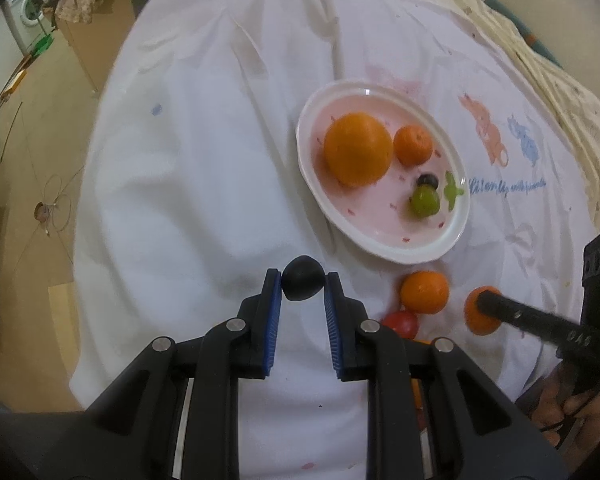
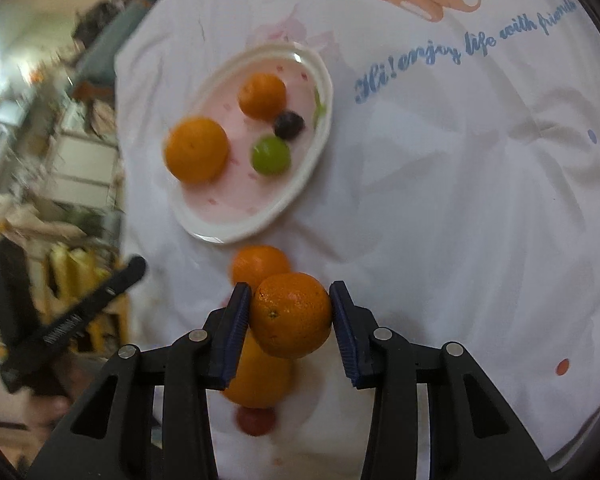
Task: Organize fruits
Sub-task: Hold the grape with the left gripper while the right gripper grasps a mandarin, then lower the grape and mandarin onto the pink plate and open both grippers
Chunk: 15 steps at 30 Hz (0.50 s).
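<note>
My left gripper [image 1: 302, 278] is shut on a dark grape [image 1: 302, 284], held just above the white cloth near the plate's close rim. My right gripper [image 2: 291, 300] is shut on a tangerine [image 2: 292, 314]; the left wrist view shows that tangerine [image 1: 476, 316] at the lower right. The white oval plate [image 1: 380, 89] [image 2: 220, 236] carries a large orange [image 1: 358, 150], a small tangerine [image 1: 413, 145], a dark grape [image 1: 427, 180] and a green grape [image 1: 424, 200]. Loose on the cloth lie another tangerine [image 2: 260, 264], a bigger orange [image 2: 260, 376] and a red fruit [image 2: 256, 420].
The white printed cloth [image 2: 440, 200] is creased and covers the whole surface. Its left edge drops toward a wooden floor [image 1: 40, 152] with a washing machine [image 1: 28, 12] far off. A hand [image 1: 572, 408] grips the right tool's handle.
</note>
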Available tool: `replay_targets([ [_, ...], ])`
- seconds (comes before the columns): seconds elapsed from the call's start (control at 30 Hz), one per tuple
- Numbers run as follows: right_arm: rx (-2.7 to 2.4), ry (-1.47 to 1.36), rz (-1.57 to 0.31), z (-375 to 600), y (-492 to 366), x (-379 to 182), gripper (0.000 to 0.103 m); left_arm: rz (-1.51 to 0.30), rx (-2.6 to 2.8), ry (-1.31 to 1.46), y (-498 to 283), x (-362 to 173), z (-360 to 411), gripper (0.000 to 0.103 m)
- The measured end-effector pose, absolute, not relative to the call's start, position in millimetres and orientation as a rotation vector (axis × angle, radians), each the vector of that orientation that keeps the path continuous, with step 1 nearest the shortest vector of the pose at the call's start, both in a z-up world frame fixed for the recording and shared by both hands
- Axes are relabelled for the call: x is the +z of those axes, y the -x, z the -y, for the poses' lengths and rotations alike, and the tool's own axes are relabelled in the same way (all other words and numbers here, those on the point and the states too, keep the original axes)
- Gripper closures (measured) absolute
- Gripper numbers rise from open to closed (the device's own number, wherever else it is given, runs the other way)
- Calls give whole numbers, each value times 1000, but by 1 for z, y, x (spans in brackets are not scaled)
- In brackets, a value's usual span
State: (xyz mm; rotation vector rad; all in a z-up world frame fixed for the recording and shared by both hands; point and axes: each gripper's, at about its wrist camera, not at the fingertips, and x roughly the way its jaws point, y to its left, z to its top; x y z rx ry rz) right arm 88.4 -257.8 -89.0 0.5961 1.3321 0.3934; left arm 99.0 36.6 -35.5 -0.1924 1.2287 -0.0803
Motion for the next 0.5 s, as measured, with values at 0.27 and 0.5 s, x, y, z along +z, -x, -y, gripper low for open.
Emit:
replay_targets([
  [0.27,445,-634,-1160,256,-124,-24,61,-1091,-108,179,-132,23,-45,85],
  [0.5,437,-572,-1137,251,-174,-20,61,-1084,-136,144,-181,25,-29,85],
])
